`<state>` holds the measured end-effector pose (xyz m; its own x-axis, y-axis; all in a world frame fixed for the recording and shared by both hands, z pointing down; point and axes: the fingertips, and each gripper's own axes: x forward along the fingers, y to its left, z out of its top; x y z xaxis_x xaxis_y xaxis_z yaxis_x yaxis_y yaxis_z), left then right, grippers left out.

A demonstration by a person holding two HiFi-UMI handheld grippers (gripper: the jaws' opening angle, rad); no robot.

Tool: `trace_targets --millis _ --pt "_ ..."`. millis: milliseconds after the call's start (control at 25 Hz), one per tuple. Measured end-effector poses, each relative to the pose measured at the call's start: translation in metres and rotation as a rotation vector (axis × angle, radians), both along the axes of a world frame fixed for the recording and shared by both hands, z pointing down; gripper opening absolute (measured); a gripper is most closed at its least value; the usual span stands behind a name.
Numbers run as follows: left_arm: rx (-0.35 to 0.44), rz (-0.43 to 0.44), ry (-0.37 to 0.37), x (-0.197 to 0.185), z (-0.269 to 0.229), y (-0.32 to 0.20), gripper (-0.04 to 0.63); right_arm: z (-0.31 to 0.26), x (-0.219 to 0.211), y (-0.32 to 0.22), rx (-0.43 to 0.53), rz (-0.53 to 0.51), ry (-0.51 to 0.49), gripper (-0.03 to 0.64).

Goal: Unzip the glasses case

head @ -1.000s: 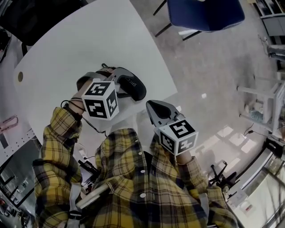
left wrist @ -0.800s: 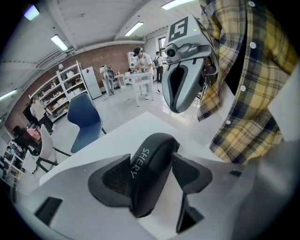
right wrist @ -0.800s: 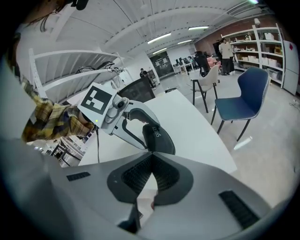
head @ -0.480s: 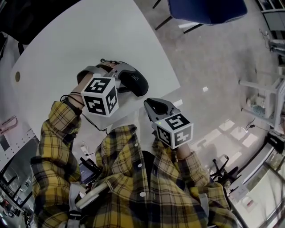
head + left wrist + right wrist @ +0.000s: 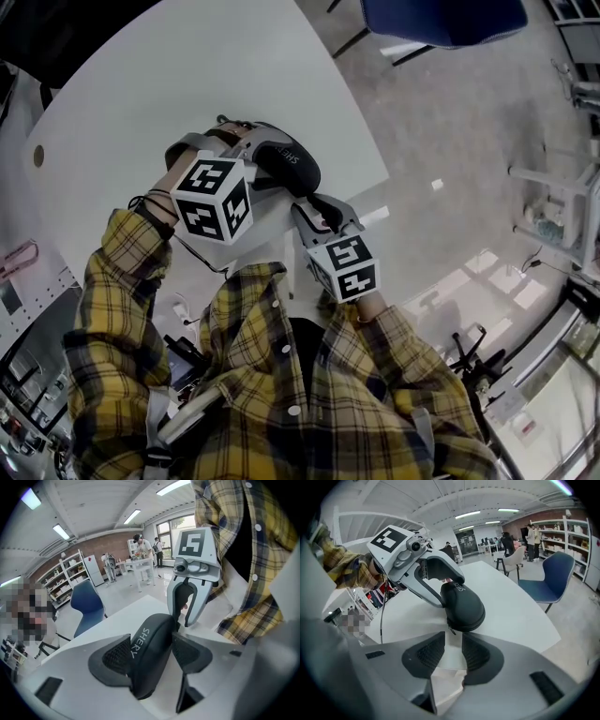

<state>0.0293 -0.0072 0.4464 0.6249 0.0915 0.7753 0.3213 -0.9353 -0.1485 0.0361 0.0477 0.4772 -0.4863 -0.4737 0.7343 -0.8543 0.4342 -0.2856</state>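
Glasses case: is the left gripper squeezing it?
Yes, the left gripper presses its pads on both sides of the black glasses case.

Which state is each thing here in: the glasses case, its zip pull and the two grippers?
glasses case: zipped shut, clamped from both sides.
zip pull: hanging at the case's near end, not gripped.
left gripper: shut on the glasses case.
right gripper: jaws have just been opening, nothing between them, zip pull just ahead.
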Motion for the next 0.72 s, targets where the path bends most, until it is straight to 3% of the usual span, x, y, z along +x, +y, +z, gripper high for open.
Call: trace_targets --millis 360,520,720 --pt "0.015 0.000 0.017 -0.002 0.003 0.000 0.264 0.009 -0.017 0.000 0.109 -0.052 0.058 0.092" --pt "0.021 -0.002 0.024 -0.003 0.004 0.000 0.264 0.010 -0.014 -0.003 0.112 0.026 0.055 0.082" --pt "0.028 -0.007 0.032 -0.001 0.002 0.002 0.264 0.007 -0.003 -0.006 0.102 0.201 -0.012 0.075"
